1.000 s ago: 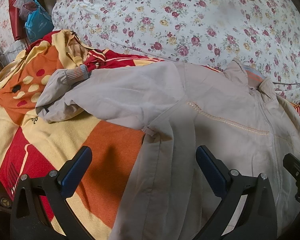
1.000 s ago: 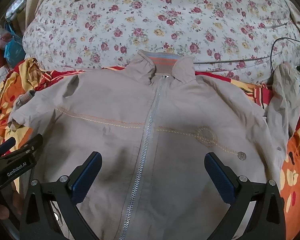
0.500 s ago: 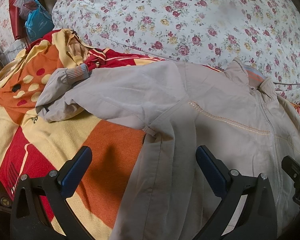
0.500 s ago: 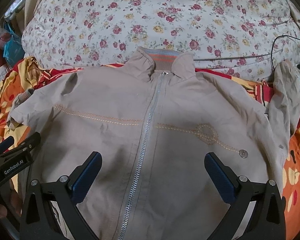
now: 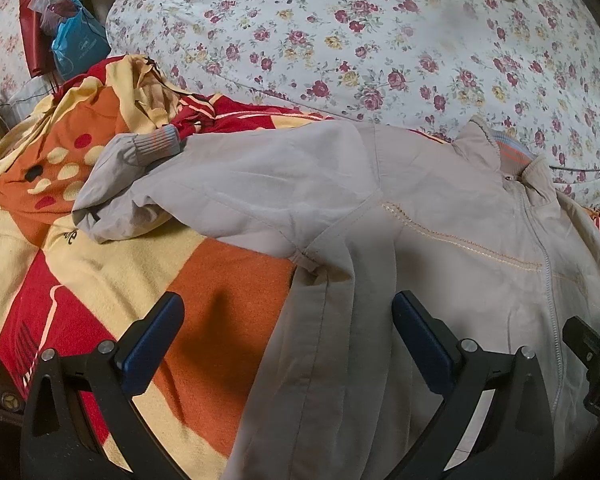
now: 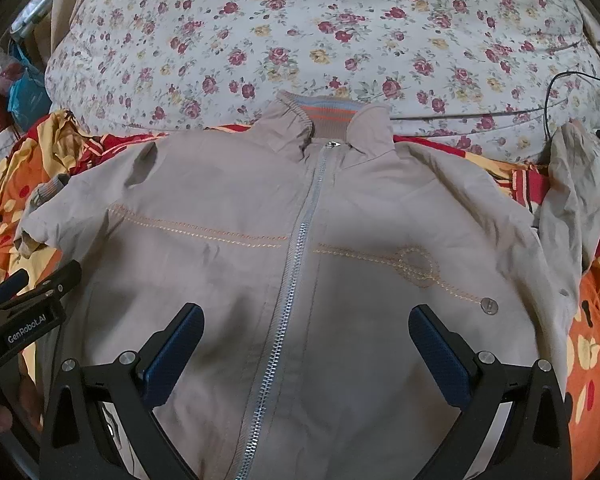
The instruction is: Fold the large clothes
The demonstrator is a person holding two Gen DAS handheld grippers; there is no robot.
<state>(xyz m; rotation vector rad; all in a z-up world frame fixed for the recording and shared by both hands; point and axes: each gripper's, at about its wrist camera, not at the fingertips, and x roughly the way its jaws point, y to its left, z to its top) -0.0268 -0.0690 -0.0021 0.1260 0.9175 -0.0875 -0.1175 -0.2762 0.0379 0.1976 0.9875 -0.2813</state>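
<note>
With both grippers, left (image 5: pixel 286 334) and right (image 6: pixel 302 336), spread wide and empty over the zipped jacket (image 6: pixel 260 280), we should fold its bunched left sleeve (image 5: pixel 236 184) across the chest first, keeping it flat on the blanket (image 5: pixel 228 292)

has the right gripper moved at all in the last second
Yes. In the right wrist view the jacket collar sits lower against the gripper's fingers than a second ago, and more floral duvet shows above, so the right gripper tipped or eased slightly forward.
</note>
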